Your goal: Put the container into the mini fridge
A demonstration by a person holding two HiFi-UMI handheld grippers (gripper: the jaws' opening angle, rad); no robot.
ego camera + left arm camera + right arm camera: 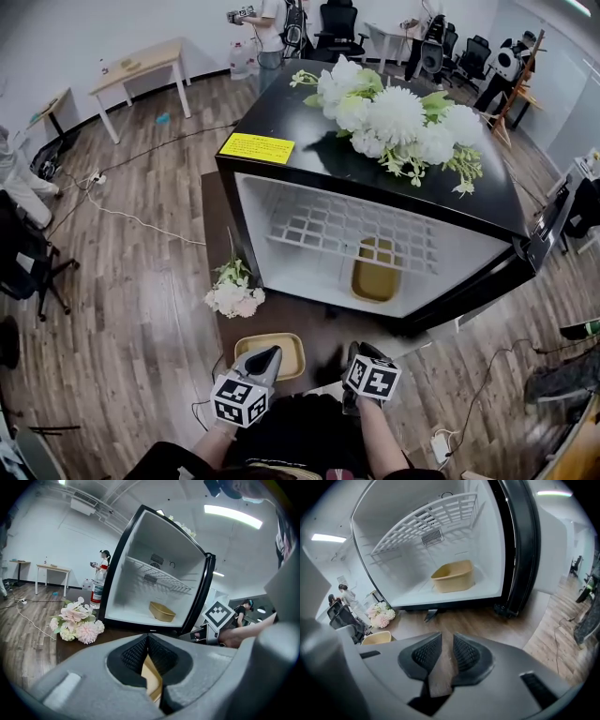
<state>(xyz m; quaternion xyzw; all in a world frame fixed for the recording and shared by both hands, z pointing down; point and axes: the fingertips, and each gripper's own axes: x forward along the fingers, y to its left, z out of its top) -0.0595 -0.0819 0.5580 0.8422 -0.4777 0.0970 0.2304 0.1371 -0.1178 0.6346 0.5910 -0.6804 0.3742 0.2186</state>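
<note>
The left gripper (265, 358) is clenched on the near rim of the tan container (291, 357). Its pads pinch the thin wall edge-on, and the tub rests on the dark table (217, 234) directly under and ahead of the jaws. It looks like a light, empty, thin-walled plastic tub, fairly stiff but smooth. A one-sided rim pinch will probably let it droop or swing, so a deep bite on the wall near a corner should carry it best. The right gripper (446, 651) hangs beside it with its jaws nearly together and nothing between them, only bare wood showing below. Ahead of both grippers the mini fridge (309, 141) stands open, a second tan container (375, 272) sitting on its floor beneath the wire shelf (356, 230).
</note>
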